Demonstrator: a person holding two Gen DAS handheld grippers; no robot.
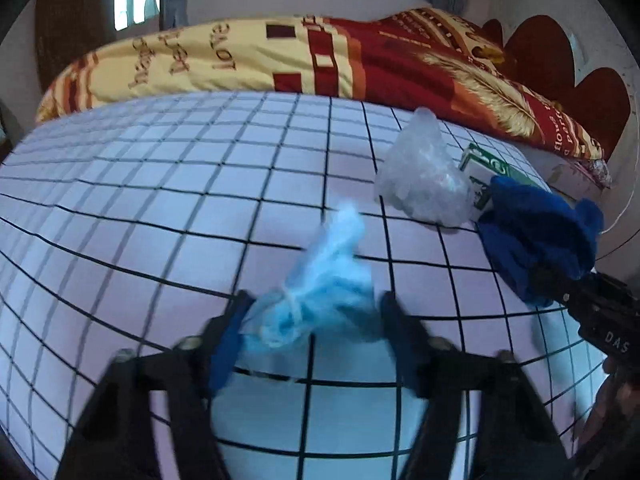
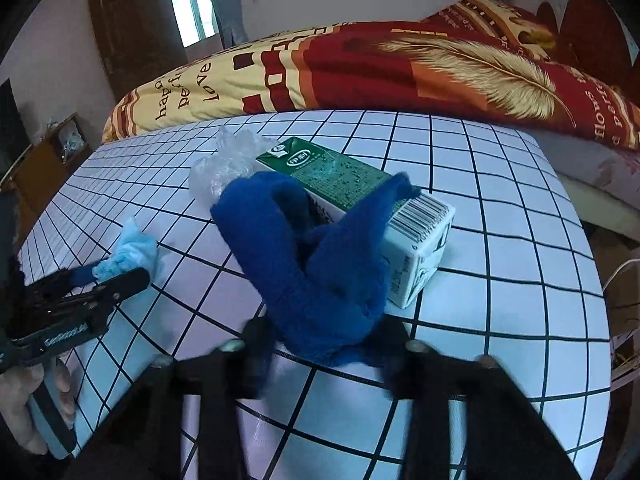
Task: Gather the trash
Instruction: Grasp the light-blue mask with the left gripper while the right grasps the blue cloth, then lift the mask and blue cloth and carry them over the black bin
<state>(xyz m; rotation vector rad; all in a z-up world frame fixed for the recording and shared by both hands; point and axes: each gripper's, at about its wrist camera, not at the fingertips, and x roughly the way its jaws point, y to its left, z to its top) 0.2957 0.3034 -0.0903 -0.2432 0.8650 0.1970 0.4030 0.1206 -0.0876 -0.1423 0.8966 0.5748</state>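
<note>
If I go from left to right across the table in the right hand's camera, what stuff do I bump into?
Left gripper → light blue wad → clear plastic bag → blue cloth → green carton.

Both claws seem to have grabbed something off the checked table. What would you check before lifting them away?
1. Left claw around the light blue wad: ok.
2. Its pads pressing the wad firmly: cannot tell, blurred.
3. Right claw around the dark blue cloth: ok.
4. Cloth clear of the green carton: not ok, it drapes over it.
5. Clear plastic bag collected: not ok, it lies on the table.
</note>
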